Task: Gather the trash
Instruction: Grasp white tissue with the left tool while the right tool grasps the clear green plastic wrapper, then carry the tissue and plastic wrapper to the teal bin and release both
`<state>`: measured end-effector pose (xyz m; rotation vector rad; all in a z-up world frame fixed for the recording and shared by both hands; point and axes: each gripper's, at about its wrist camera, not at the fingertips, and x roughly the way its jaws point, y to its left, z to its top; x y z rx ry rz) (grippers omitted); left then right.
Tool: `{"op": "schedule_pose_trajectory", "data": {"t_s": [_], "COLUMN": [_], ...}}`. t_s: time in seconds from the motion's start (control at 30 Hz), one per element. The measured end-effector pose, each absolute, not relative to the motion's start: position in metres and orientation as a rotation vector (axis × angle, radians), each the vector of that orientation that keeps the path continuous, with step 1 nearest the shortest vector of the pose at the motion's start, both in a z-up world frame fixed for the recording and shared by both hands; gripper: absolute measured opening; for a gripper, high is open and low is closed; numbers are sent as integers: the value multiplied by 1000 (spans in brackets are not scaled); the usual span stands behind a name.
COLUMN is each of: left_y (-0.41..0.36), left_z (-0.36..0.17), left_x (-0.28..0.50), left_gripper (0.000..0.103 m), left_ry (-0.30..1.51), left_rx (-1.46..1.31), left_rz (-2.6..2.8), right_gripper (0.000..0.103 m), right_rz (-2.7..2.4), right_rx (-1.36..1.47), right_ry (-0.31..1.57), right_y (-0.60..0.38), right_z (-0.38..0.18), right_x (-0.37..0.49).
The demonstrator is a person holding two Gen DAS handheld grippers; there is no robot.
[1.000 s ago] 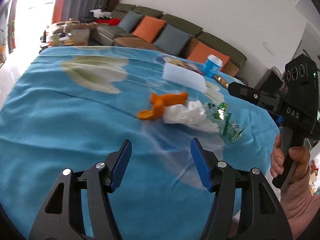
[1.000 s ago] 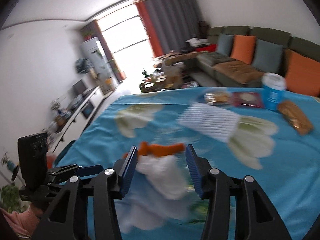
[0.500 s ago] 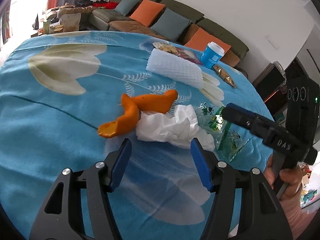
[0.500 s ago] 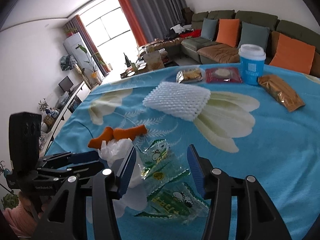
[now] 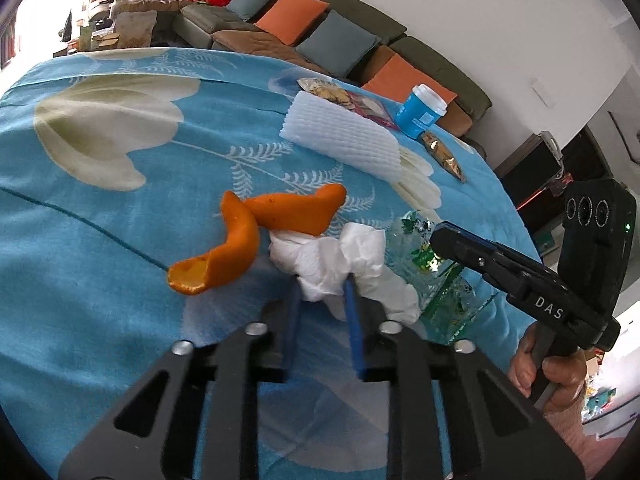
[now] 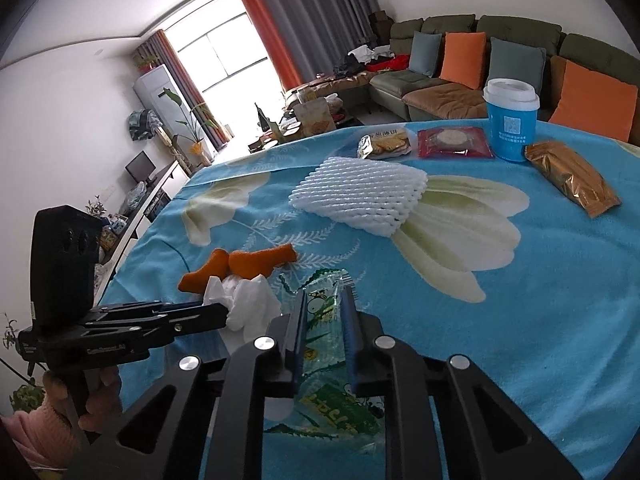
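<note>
A crumpled white tissue (image 5: 340, 260) lies on the blue flowered tablecloth (image 5: 100, 208), touching an orange peel (image 5: 248, 236) on its left and a clear green-printed plastic wrapper (image 5: 436, 280) on its right. My left gripper (image 5: 322, 296) is shut on the near edge of the tissue. My right gripper (image 6: 324, 308) is shut on the wrapper (image 6: 324, 360), which runs between its blue pads. In the right wrist view the tissue (image 6: 248, 304) and peel (image 6: 240, 264) lie just left of my right gripper, with the left gripper's body (image 6: 120, 332) reaching in.
Farther back on the table lie a white foam fruit net (image 6: 360, 196), a blue paper cup (image 6: 510, 120), a brown snack packet (image 6: 572, 176), a red packet (image 6: 454, 142) and a cracker pack (image 6: 386, 142). A sofa with cushions (image 6: 480, 60) stands behind the table.
Both grippers have moved in and closed: the left on the tissue, the right on the plastic wrapper. Half a second ago both were open above the trash.
</note>
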<state>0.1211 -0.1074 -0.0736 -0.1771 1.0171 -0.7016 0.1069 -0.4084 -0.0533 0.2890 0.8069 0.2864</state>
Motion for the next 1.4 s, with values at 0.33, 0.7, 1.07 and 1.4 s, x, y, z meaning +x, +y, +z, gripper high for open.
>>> {"op": "schedule_pose_trajectory", "data": {"t_s": [0.33,0.7,1.07,1.4], "left_y": [-101,-62,-18,28], "left_z": [-55,-26,-13,-9], "left_x": [103,83,66,52], "left_gripper": [9,9,9,9], "left_ry": [940,846,796,773], "left_rx": [-163,-197,-199,-229], "left_rz": [-742,-724,-660,-585], "right_gripper": [14,14,14,14], "right_rz": [310,371,468,571], "right_rx": [306,315,320,299], "right_ry": [755,711,693,703], "right_y": [-408,-390,-351,-303], "right_z": [-36,-21,-14,-12], "right_x": [101,97,103,109]}}
